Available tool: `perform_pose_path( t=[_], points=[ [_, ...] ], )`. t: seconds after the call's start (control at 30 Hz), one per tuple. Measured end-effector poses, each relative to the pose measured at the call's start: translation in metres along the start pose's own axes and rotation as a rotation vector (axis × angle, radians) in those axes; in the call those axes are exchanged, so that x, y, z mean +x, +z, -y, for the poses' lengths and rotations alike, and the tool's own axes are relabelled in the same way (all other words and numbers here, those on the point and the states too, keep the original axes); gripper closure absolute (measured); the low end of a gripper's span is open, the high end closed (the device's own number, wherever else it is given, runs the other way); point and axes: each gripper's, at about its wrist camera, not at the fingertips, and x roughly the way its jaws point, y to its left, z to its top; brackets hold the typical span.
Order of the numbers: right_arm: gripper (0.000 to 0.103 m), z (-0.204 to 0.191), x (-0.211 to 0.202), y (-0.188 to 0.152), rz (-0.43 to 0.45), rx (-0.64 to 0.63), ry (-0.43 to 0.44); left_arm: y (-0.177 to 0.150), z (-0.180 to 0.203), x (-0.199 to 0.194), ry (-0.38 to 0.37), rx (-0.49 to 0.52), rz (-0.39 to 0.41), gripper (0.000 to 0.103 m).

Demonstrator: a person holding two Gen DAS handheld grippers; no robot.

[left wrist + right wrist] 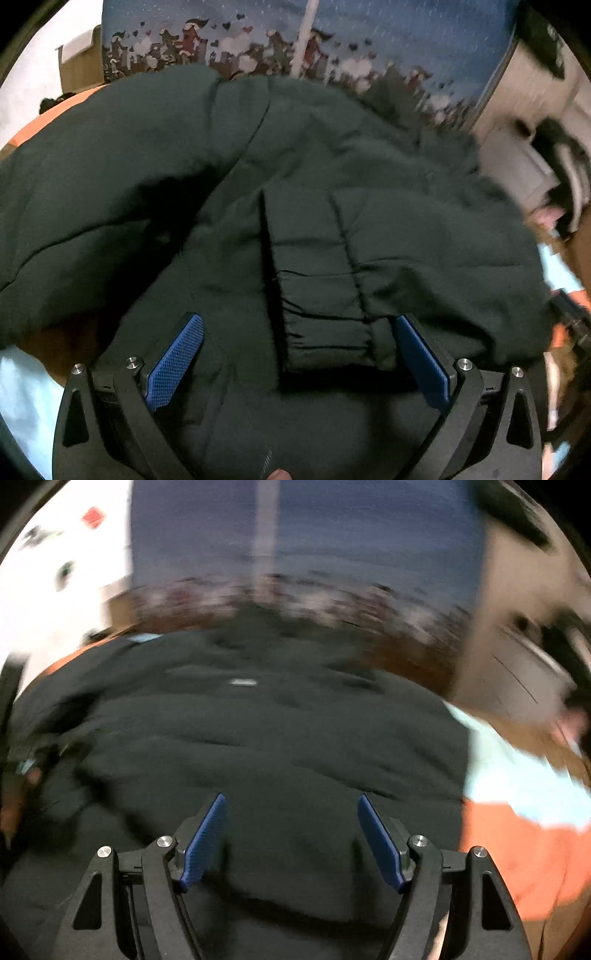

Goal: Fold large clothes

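Note:
A large dark green padded jacket (369, 166) lies spread out and fills most of the left wrist view. One sleeve is folded across its body, and the sleeve's gathered cuff (325, 332) points toward the camera. My left gripper (297, 318) stands wide open just above the jacket. The cuff lies between its blue pads (177, 358) and close to the right one, but nothing is gripped. The right wrist view is blurred. There the same jacket (258, 731) lies under my right gripper (291, 797), which is open with only flat fabric below the gap.
The jacket rests on an orange and pale blue sheet (517, 830). A blue patterned cloth (369, 33) hangs behind it. A cardboard box (79, 66) stands at the back left and a pale cabinet (524, 122) to the right. A fingertip (277, 474) shows at the bottom edge.

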Motion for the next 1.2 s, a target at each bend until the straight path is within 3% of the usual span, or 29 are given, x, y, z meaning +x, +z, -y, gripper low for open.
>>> perform_pose_path(
  t=[0.13,0.3,0.53,0.67,0.73,0.83,0.97,1.2],
  points=[
    [0.032,0.042,0.021,-0.009,-0.05,0.153,0.001,-0.008,0.007,0.015,0.077,0.042,-0.018,0.001],
    [0.032,0.027,0.046,-0.018,-0.105,0.056,-0.038,-0.014,0.007,0.024,0.105,0.069,-0.02,0.001],
    [0.031,0.026,0.06,-0.031,-0.1,0.043,-0.055,-0.012,0.007,0.025,0.106,0.071,-0.009,0.001],
    [0.03,0.021,0.052,-0.025,-0.115,0.037,-0.097,-0.013,0.005,0.004,0.118,0.057,0.004,0.001],
    [0.028,0.013,0.035,-0.013,-0.069,0.051,-0.092,-0.015,0.002,-0.017,0.098,0.037,0.051,0.001],
    [0.016,-0.01,0.014,0.004,0.027,0.016,-0.052,-0.022,-0.015,-0.053,0.068,-0.003,0.12,0.001],
    [0.015,-0.067,0.012,0.021,0.046,-0.076,0.051,-0.025,-0.052,-0.089,0.08,-0.087,0.172,0.001],
    [0.015,-0.167,0.029,0.027,0.051,-0.241,0.168,-0.05,-0.153,-0.134,0.211,-0.329,0.222,0.001]
  ],
)
